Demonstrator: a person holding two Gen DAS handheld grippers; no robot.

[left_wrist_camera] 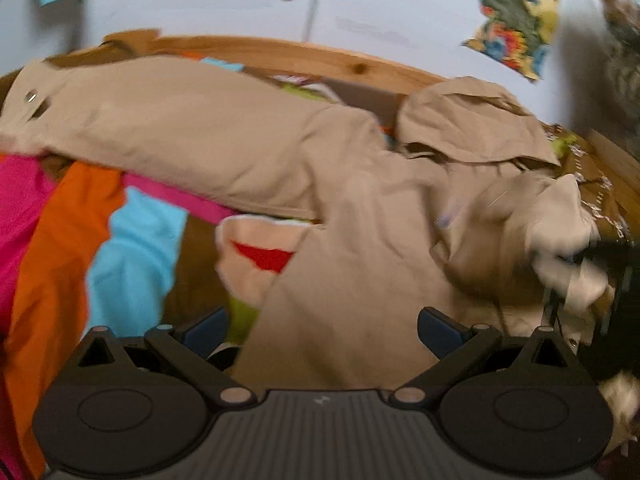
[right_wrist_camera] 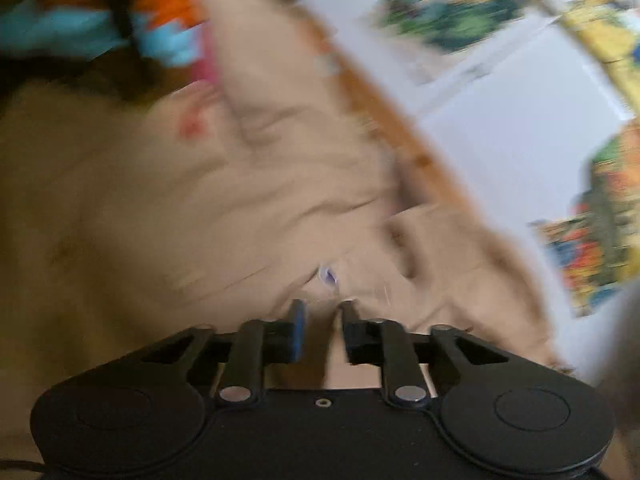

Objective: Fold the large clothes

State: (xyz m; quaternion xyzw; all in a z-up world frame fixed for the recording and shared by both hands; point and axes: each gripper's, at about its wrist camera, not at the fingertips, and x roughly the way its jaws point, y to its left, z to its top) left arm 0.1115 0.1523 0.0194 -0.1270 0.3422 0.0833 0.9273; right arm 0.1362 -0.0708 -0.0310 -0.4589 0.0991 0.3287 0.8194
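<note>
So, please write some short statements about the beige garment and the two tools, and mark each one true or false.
1. The left tool is wide open. True.
2. The right tool is wide open and holds nothing. False: its fingers are nearly together, pinching the beige garment.
3. The garment is neatly folded into a square. False: it lies spread and crumpled.
4. Pink, orange and blue fabric lies under the garment. True.
5. A wooden frame runs behind the garment. True.
</note>
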